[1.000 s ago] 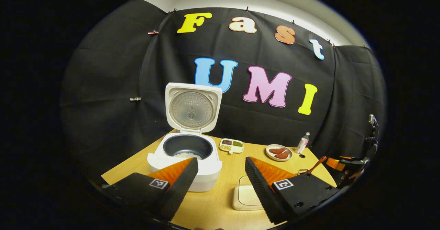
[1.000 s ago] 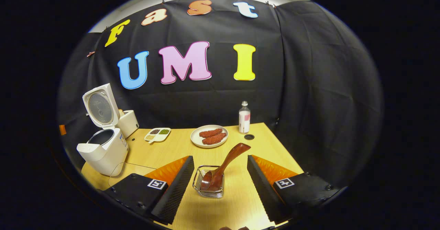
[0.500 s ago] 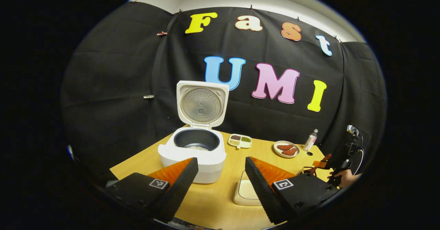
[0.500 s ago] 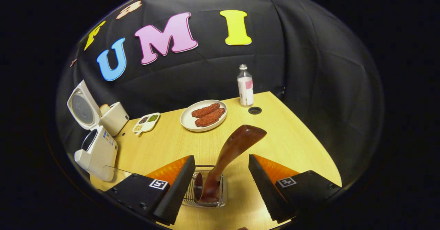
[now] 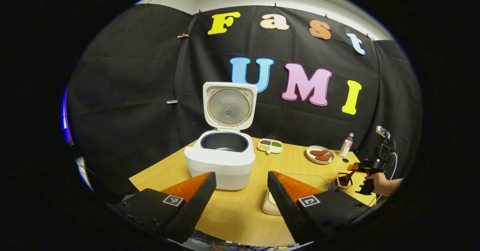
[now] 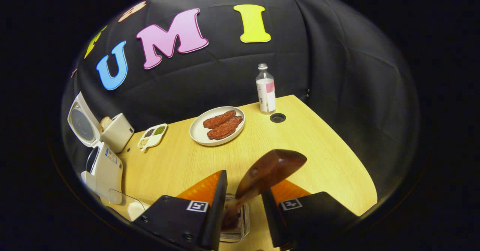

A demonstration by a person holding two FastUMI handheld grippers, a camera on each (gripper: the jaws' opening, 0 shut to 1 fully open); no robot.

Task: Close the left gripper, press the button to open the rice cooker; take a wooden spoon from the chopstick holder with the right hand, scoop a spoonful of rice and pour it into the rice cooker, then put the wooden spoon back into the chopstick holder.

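Right gripper: fingers drawn close around the wooden spoon, whether pressing it I could not tell.
Wooden spoon: stood tilted in the chopstick holder.
Left gripper: fingers apart, hung above the table, holding nothing.
Rice cooker: lid up, just beyond the left gripper.

Pale wooden worktop. White plate with 2 reddish-brown food pieces, near back edge. Clear bottle with pink-and-white label upright just right of plate; round hole in worktop just before it. Small divided dish of grains left of plate. White toaster with bread slice at far left.
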